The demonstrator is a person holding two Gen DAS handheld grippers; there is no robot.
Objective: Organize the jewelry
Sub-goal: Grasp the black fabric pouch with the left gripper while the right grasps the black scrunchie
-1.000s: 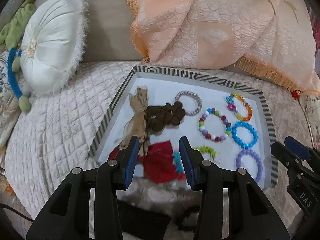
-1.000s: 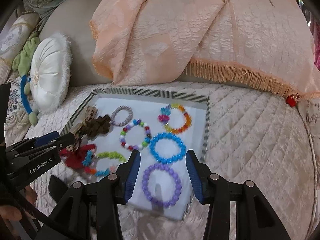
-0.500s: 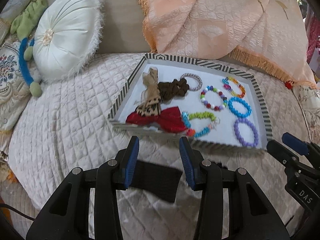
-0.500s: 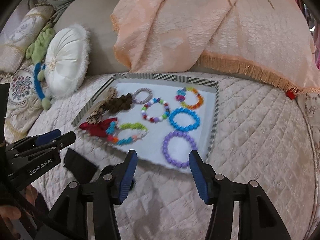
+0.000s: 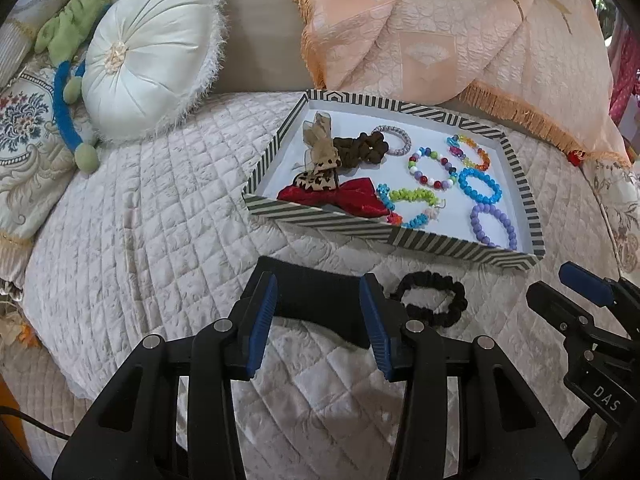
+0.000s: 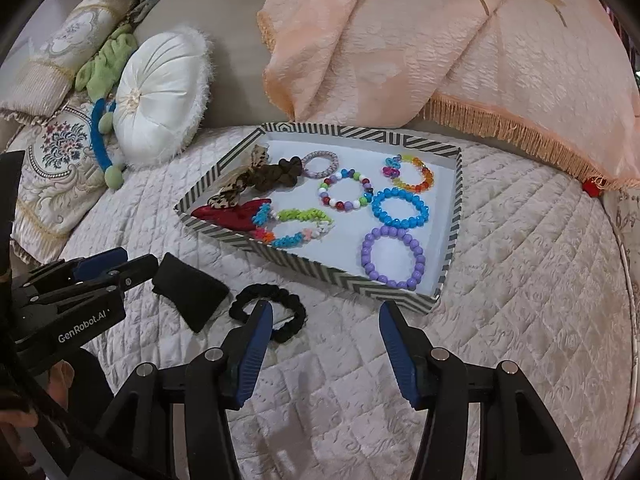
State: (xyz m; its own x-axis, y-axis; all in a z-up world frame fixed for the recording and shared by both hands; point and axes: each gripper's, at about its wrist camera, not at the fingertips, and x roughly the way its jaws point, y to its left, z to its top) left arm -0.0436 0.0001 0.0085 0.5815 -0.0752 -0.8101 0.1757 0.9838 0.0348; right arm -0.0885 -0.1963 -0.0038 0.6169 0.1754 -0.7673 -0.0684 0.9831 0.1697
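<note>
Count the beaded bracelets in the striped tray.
5: purple nearest corner, blue behind it, orange-yellow at back, multicolor center, green-blue beside the red bow.

bare quilt [image 6: 520,280] lies right of the striped tray [image 6: 344,276]; black band [image 6: 188,292] and scrunchie [image 6: 267,311] crowd its near edge.

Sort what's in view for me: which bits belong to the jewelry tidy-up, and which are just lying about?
Job:
- striped tray of bead bracelets
- purple bracelet
- black scrunchie outside tray
- black cloth band outside tray

Just lying about:
- white round cushion
- peach fringed throw
- green and blue toy
</note>
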